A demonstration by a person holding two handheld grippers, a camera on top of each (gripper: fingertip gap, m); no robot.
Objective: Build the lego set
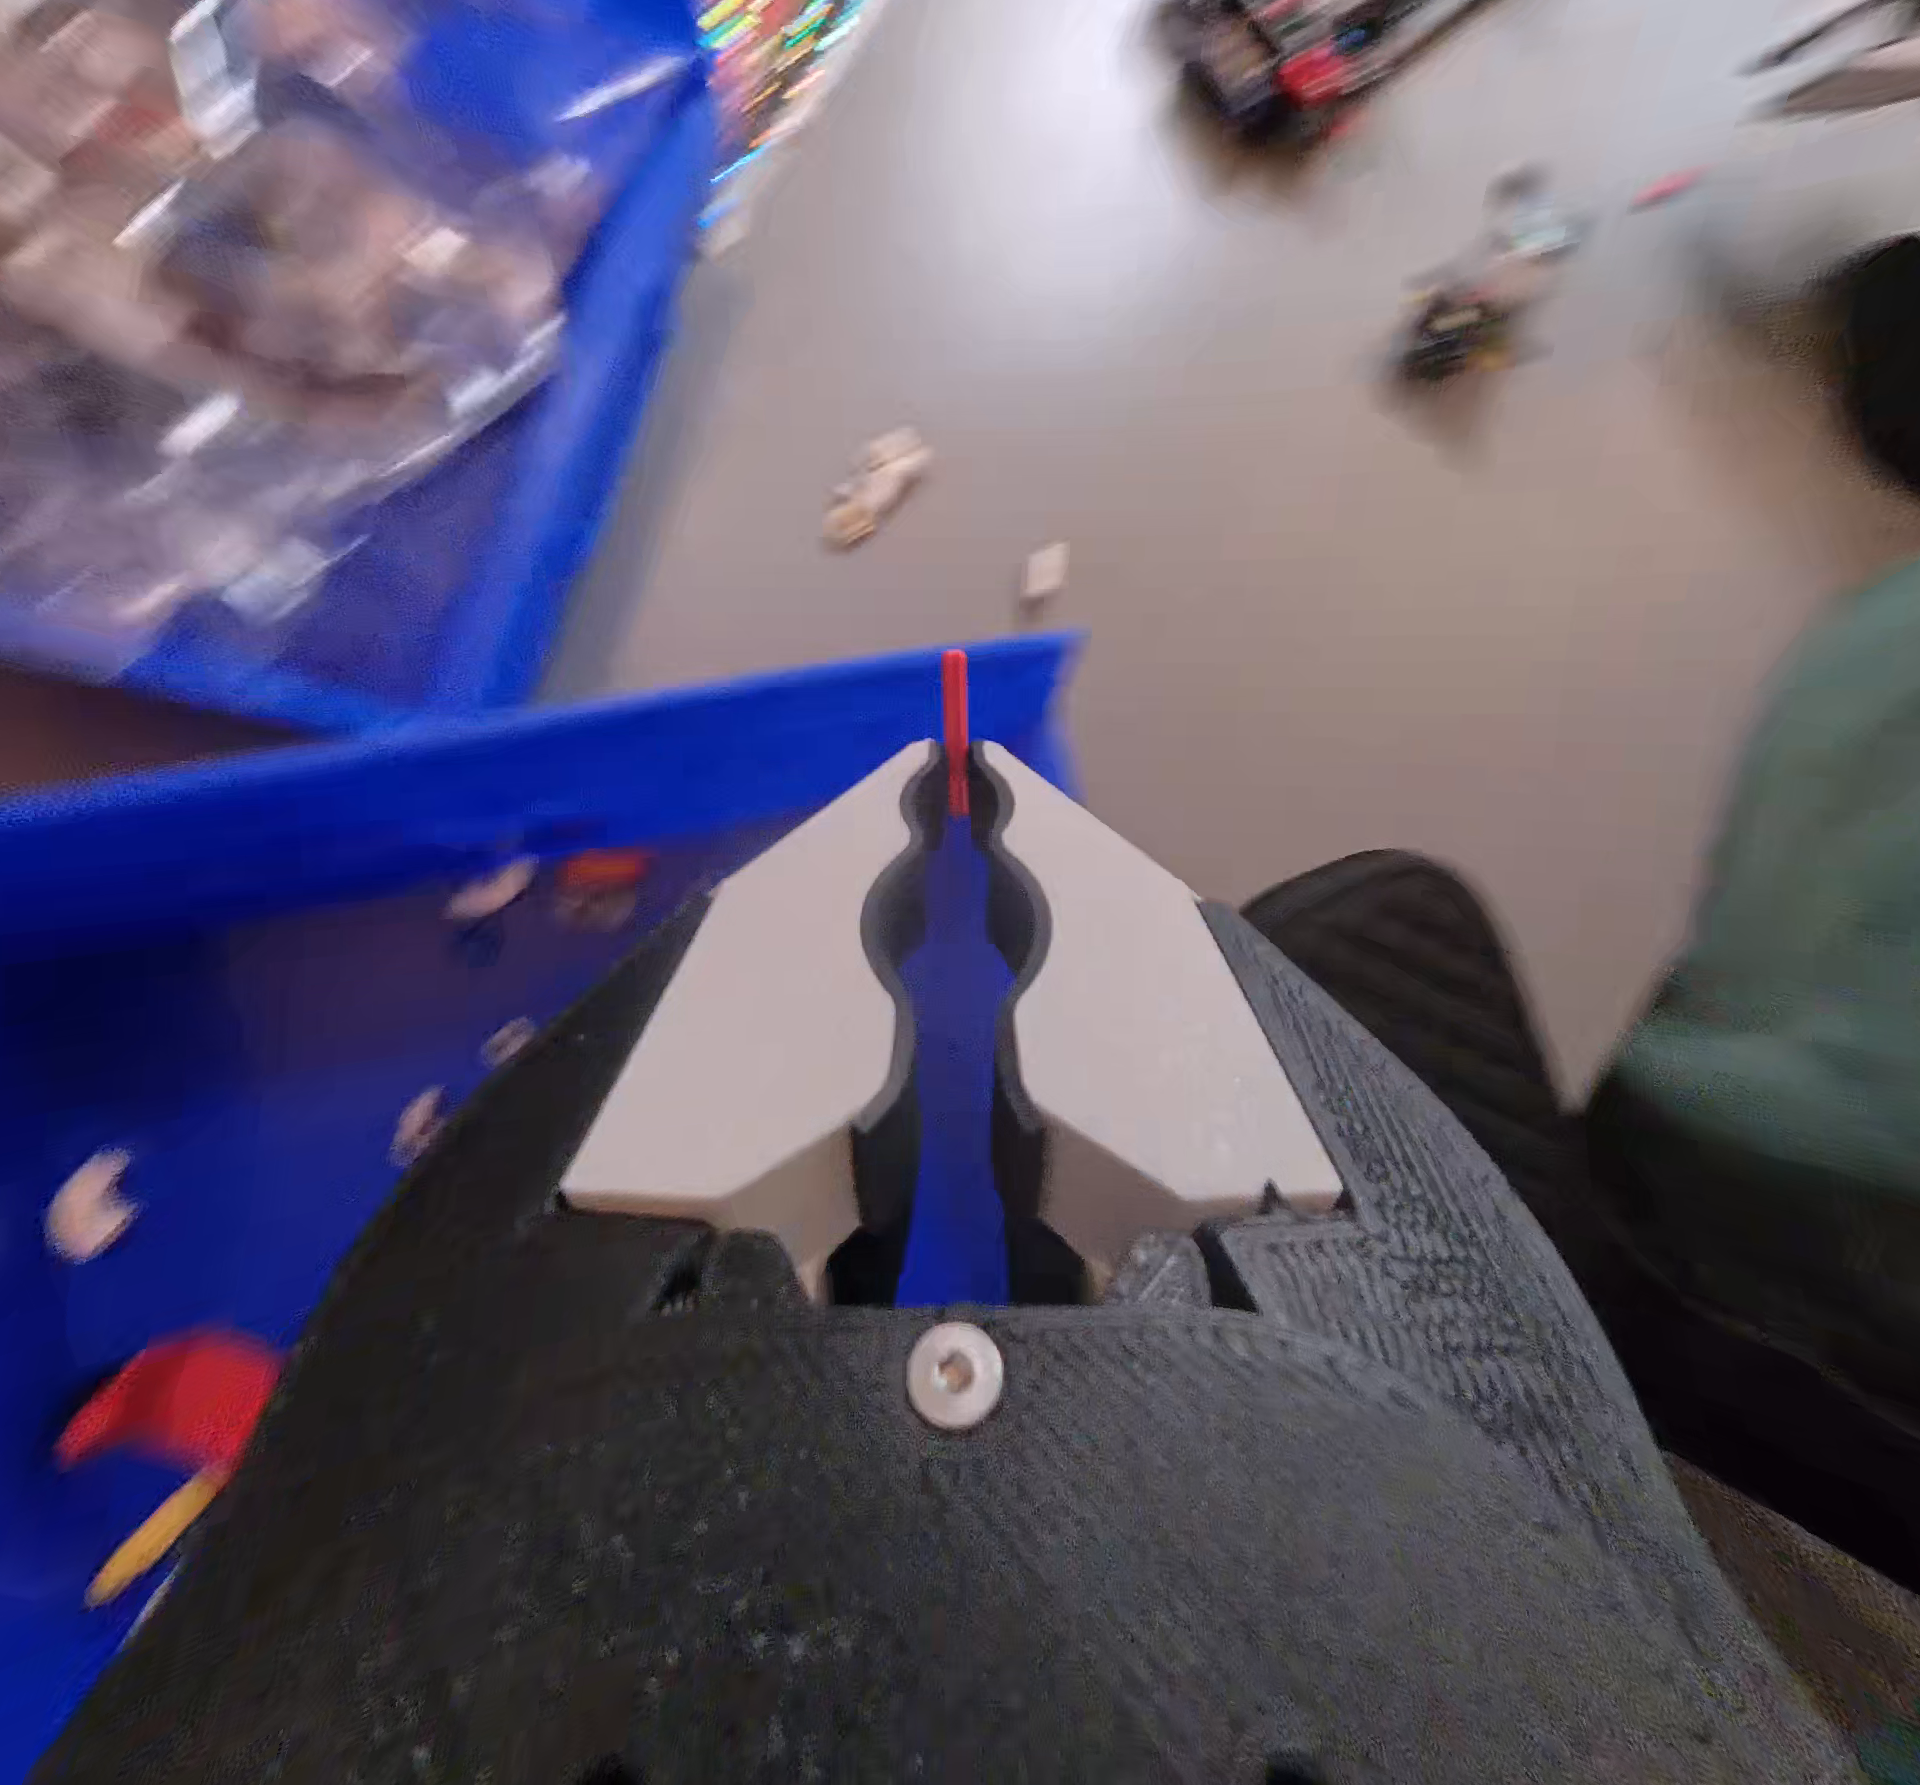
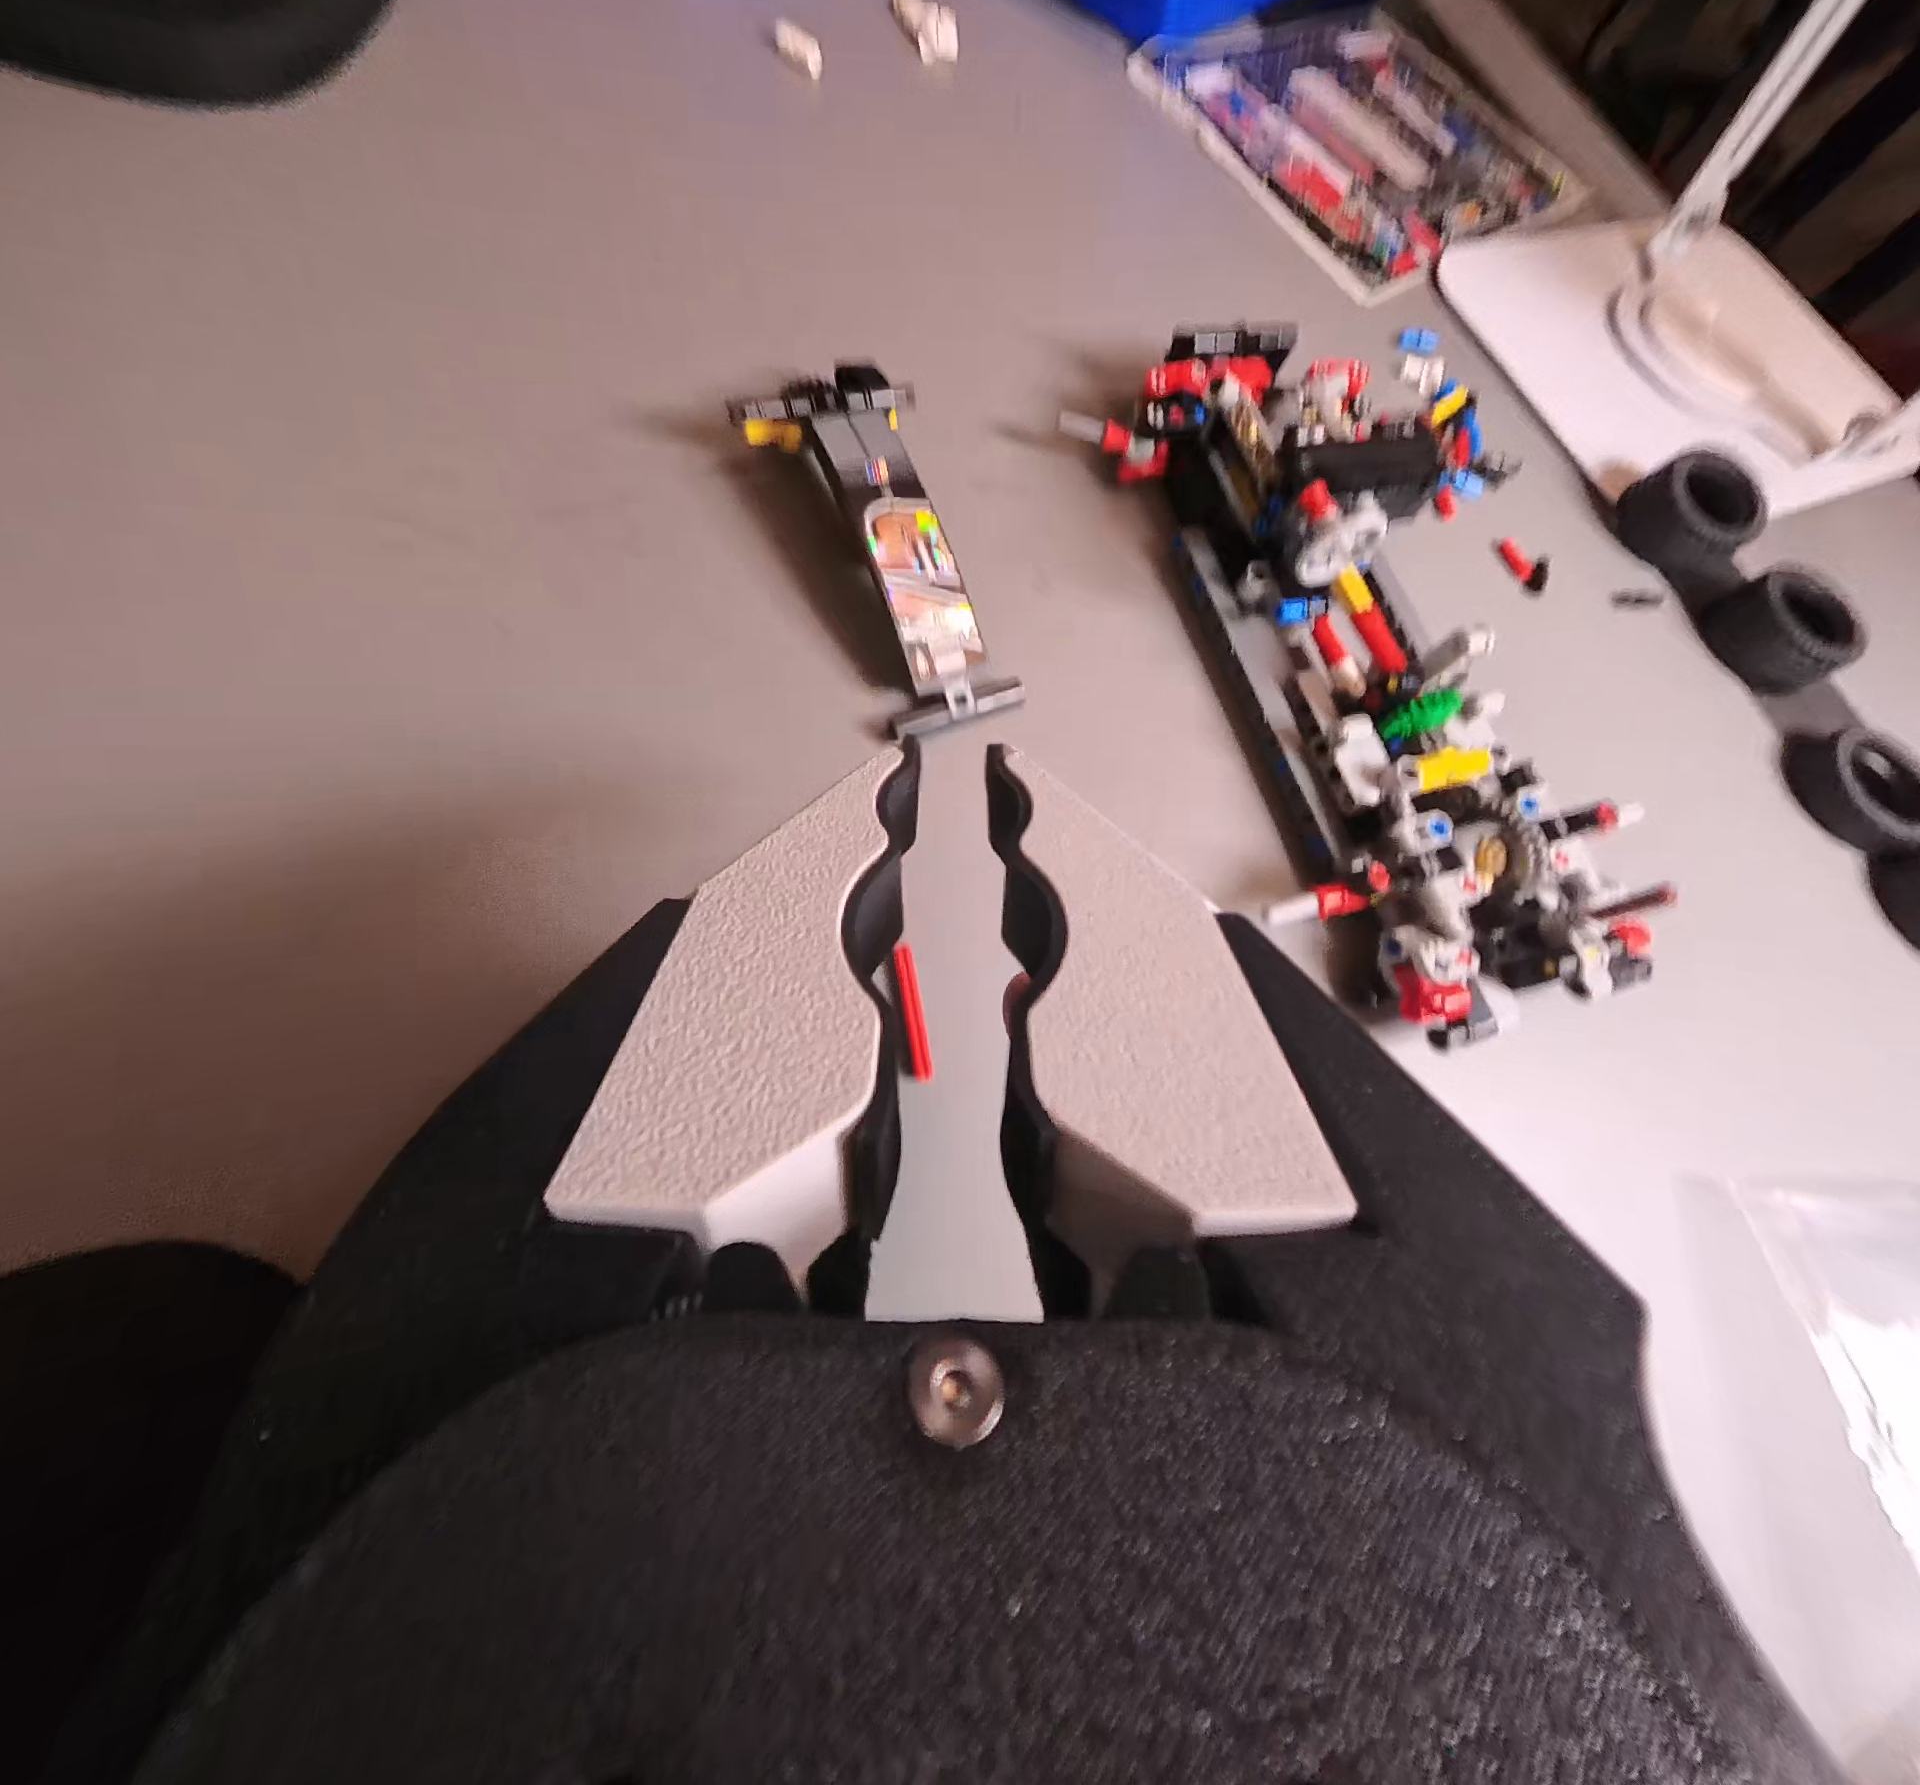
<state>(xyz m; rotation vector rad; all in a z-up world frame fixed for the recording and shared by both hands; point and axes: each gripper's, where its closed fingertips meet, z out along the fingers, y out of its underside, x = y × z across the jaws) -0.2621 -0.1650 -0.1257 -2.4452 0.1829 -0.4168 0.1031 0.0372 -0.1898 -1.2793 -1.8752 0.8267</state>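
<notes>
My left gripper [image 1: 954, 750] is shut on a thin red Lego rod [image 1: 954, 696] that sticks out past its tips, above the rim of a blue parts bin [image 1: 520, 779]. My right gripper [image 2: 951, 761] is open a little and empty, low over the grey table. Just beyond its tips lies a long black sub-assembly [image 2: 883, 551] with a shiny sticker. A second red rod [image 2: 912, 1013] lies on the table, seen through the gap between the right fingers. The large Lego chassis [image 2: 1382, 675] lies to the right; it is blurred in the left wrist view [image 1: 1351, 0].
Loose bricks lie in the blue bin, and a second blue bin [image 1: 582, 447] holds clear bags. Several black tyres [image 2: 1787, 629], a white lamp base [image 2: 1683, 353], a booklet [image 2: 1351, 146], small tan pieces [image 2: 925, 21] and a plastic bag [image 2: 1839, 1320] are on the table. A green sleeve [image 1: 1787, 883] is at right. Across from one pair of fingers to the other is roughly 45 centimetres.
</notes>
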